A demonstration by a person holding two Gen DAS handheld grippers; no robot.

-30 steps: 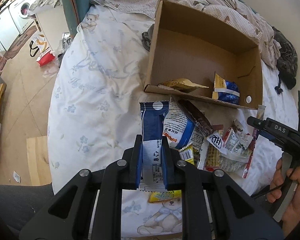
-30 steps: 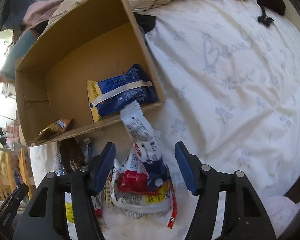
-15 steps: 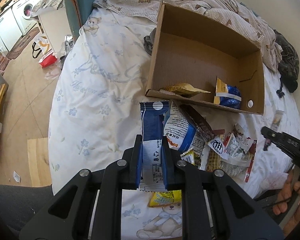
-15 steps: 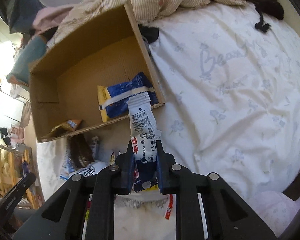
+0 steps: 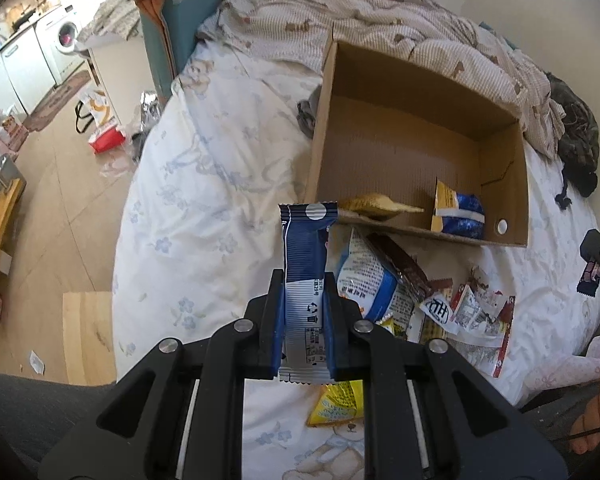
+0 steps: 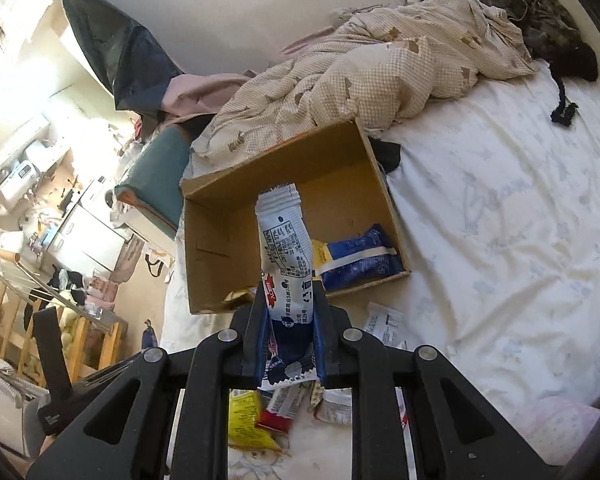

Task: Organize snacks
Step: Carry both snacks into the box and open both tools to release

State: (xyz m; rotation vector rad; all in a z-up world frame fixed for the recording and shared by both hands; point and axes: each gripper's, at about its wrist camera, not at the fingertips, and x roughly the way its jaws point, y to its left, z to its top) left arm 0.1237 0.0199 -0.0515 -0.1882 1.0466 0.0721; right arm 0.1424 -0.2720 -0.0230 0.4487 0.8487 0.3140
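black gripper (image 5: 304,312), blue-lined jaws, silver screws.

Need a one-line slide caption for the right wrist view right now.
Right claw shut on a white-and-blue snack packet, raised above the open cardboard box on the bed, loose snacks below.

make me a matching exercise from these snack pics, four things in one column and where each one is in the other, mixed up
Things:
1. navy and white wrapper
2. white wrapper with printed label
3. blue and yellow packet
4. yellow packet

Places:
A. lying inside the cardboard box
B. gripped in the left gripper
C. on the bedsheet below the left gripper's jaws
D. gripped in the right gripper

Pairs: 1-B, 2-D, 3-A, 4-C
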